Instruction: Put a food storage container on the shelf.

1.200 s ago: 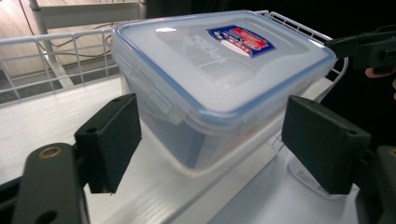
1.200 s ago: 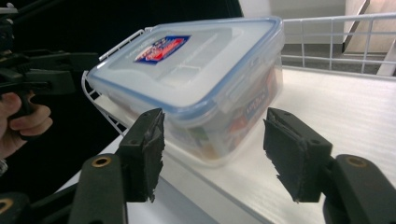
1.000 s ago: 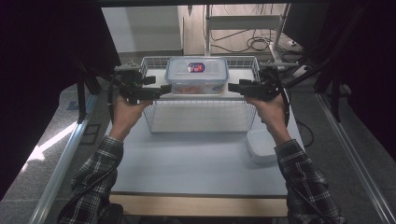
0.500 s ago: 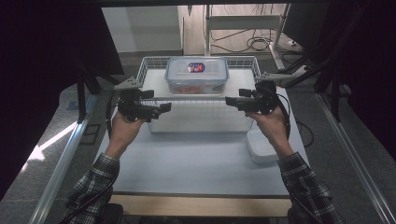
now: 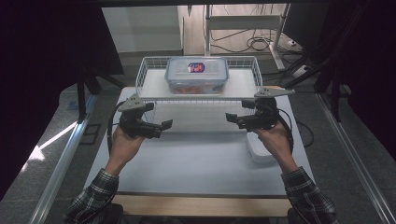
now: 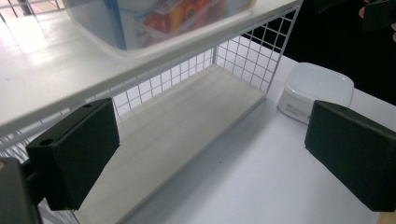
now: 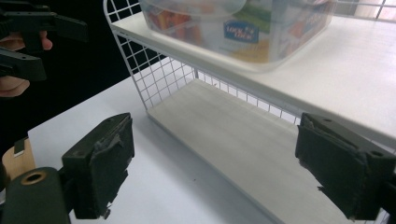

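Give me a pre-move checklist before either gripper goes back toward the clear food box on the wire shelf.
1. Left gripper open, nothing between its jaws: ok.
2. Right gripper open, nothing held: ok.
3. Clear lidded plastic food box resting flat on the white wire shelf's top board: ok.
4. Both grippers in front of the shelf, apart from it: ok.
5. Small white rounded device beside the shelf, apart from it: ok.
6. Box lid latched: cannot tell.

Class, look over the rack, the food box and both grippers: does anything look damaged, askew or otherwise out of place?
The right gripper has frayed, torn pads. The container sits squarely on the rack.
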The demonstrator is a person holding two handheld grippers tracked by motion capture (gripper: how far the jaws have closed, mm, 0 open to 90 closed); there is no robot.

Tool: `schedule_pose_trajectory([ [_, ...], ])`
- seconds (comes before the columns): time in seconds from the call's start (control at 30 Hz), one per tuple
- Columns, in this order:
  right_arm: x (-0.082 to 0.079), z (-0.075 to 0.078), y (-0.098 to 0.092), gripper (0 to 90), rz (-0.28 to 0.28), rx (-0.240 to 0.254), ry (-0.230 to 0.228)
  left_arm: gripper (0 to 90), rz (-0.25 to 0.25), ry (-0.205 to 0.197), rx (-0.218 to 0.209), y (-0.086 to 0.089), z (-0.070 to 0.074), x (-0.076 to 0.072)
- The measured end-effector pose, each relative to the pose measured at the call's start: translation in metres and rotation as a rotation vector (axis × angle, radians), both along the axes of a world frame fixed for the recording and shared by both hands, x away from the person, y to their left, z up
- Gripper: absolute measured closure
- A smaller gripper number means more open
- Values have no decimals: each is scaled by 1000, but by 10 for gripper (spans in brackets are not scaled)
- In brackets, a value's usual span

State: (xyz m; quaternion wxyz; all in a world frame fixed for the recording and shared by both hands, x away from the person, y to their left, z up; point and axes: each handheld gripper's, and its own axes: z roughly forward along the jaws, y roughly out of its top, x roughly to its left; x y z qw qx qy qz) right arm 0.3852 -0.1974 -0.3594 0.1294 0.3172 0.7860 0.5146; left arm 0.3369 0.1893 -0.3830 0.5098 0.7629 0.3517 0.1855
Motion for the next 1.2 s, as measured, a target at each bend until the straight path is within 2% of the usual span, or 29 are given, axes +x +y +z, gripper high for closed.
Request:
schedule_pose_trajectory([
  [0.27, -16, -14, -3, 76, 13, -31, -18, 24, 0, -4, -5, 1, -13, -15],
  [0.37, -22, -20, -3, 68, 23, -58, -24, 34, -5, 0, -2, -1, -18, -21],
  [0.6, -35, -35, -4, 46, 34, -74, -17, 39, -3, -22, 43, -7, -31, -38],
  [0.73, -41, -43, -8, 42, 38, -64, -15, 43, -4, -48, 57, -11, -41, -47],
  [0.9, -48, -55, -13, 46, 26, -77, -10, 45, -20, -46, 59, -13, -50, -53],
  [1.2, -62, -72, -15, 46, 11, -99, -10, 59, -30, -18, 62, -14, -68, -66],
])
